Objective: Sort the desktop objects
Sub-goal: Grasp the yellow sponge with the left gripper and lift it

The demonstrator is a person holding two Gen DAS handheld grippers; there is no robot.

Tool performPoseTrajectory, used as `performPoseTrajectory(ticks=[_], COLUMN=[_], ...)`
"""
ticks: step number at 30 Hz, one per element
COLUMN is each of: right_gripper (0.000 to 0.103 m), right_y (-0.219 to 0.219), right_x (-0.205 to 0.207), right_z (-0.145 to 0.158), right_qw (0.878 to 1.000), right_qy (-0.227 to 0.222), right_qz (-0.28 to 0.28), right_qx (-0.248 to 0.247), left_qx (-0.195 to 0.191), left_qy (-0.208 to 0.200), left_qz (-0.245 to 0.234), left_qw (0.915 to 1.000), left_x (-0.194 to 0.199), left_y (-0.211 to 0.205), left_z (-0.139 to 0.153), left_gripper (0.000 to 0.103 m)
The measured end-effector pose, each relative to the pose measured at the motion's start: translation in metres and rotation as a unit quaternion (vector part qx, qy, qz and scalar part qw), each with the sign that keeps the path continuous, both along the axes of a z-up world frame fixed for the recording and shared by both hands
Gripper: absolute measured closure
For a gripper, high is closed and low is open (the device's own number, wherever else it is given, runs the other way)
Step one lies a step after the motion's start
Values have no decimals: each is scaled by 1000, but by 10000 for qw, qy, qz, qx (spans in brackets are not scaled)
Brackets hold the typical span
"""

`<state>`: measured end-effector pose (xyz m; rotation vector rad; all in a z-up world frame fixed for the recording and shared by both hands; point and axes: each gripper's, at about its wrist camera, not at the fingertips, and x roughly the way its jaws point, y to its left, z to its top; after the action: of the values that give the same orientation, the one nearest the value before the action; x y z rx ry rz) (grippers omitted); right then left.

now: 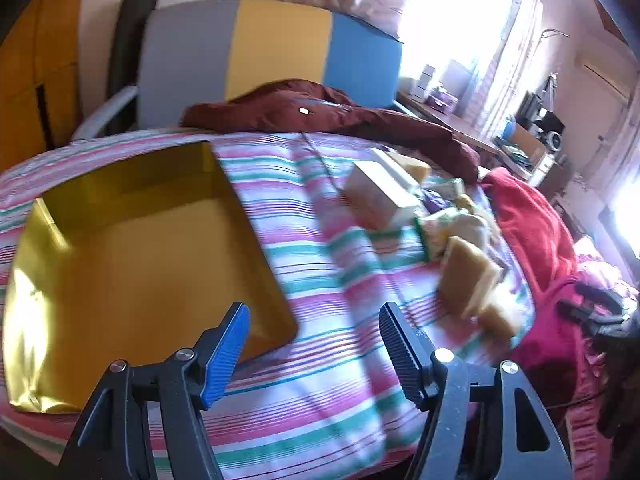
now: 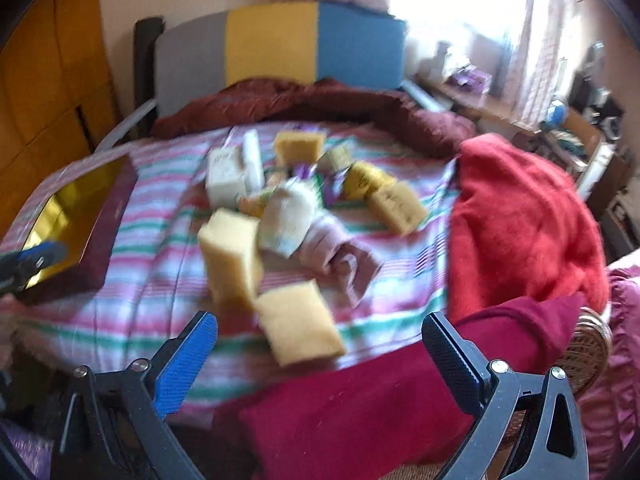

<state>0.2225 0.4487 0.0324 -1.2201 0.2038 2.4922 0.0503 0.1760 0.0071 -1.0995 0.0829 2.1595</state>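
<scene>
Stripes of pink, green and white cover the bed (image 1: 320, 264), which carries everything here. The left gripper (image 1: 314, 350) hangs wide apart with nothing between its fingers, above the bed's near edge and just beside the near right corner of the gold-lined box (image 1: 132, 276). That box lies open toward the bed's left edge; in the right wrist view its dark maroon outer wall (image 2: 105, 236) faces the middle of the bed, and a bare band of sheet separates it from the clutter. The right gripper (image 2: 320, 354) is also spread wide and holds nothing, poised over the near edge with one yellow sponge (image 2: 298, 322) lying just ahead between its fingers. A second sponge (image 2: 232, 254) stands tilted just behind the first, close to a rolled white cloth (image 2: 290, 214). Farther in sit a white carton (image 2: 226, 178), another sponge (image 2: 300, 146) toward the far edge, a yellow tin (image 2: 366, 180) and a tan block (image 2: 398, 206); blur hides whether these touch. A red blanket (image 2: 520, 224) is heaped along the right edge, a crimson cushion (image 2: 360, 412) overlaps the near right corner, and a maroon quilt (image 1: 332, 114) lines the far edge below the grey, yellow and blue headboard (image 1: 276, 44). The widest open sheet lies between box and pile.
</scene>
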Motion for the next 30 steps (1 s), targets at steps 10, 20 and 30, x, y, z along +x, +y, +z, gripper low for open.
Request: performPoseTrajectory(ticks=[10, 20, 30], right_gripper=[0, 13, 30], right_y=[4, 23, 29], right_x=[-39, -66, -68], right_z=[-36, -56, -65], right_qw=[9899, 9758, 9703], right_qy=[-1017, -1815, -2117], right_qz=[903, 947, 759], right_qx=[-402, -769, -890], left_qx=[405, 483, 339], left_qy=[-324, -809, -1076], left_qz=[-1103, -1695, -1961], left_qw=[9925, 9810, 9741], left_x=[14, 16, 16], left_y=[67, 118, 160], left_z=[8, 1, -12], left_gripper=[34, 34, 34])
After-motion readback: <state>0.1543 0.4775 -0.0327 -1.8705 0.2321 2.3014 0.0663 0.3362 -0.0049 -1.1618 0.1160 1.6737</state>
